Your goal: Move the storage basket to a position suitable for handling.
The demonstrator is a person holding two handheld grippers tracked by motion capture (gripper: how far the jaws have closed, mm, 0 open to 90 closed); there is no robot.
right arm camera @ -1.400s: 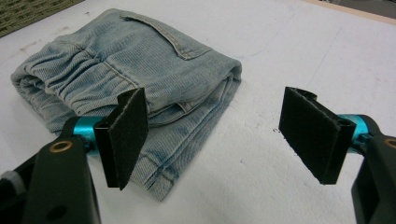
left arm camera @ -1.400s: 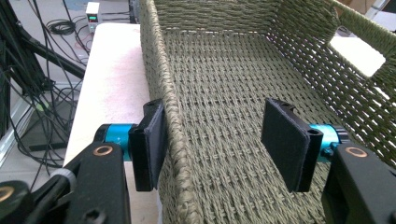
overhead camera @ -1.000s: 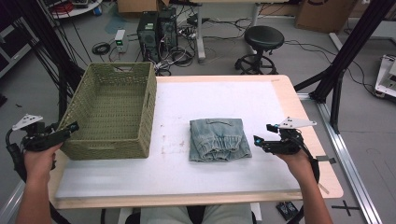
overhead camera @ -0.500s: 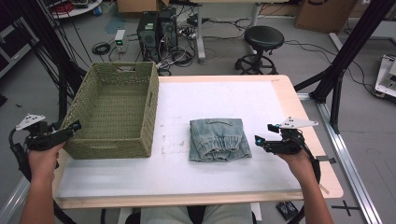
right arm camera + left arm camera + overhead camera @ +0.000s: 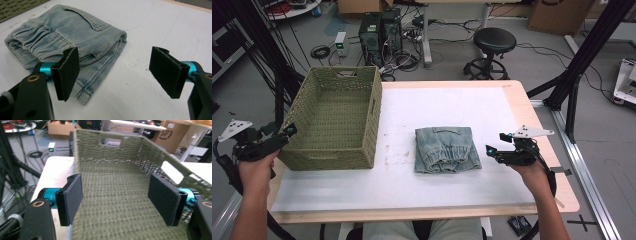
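— On the tabletop (image 5: 512, 105), what have I got in front of me?

— From where I sit at the controls, a green woven basket (image 5: 334, 117) stands at the left end and a folded pair of denim shorts (image 5: 446, 149) lies near the middle, well apart from the basket.

— Where is my left gripper (image 5: 289, 131)?

— I see it at the basket's near left corner, just outside the wall. Its jaws have just been opening and now stand released. In the left gripper view the pads (image 5: 71, 197) are spread wide with the inside of the basket (image 5: 117, 195) showing beyond them, and nothing is pinched between them.

— And the right gripper (image 5: 490, 150)?

— It sits just to the right of the shorts, low over the white sheet, pointing at them. Its jaws are released too. In the right gripper view the left pad (image 5: 67, 71) stands in front of the folded edge of the shorts (image 5: 65, 37), while the other pad stands over bare tabletop; whether the left pad touches the cloth I cannot tell.

— Is either one holding anything?

— No, both are empty.
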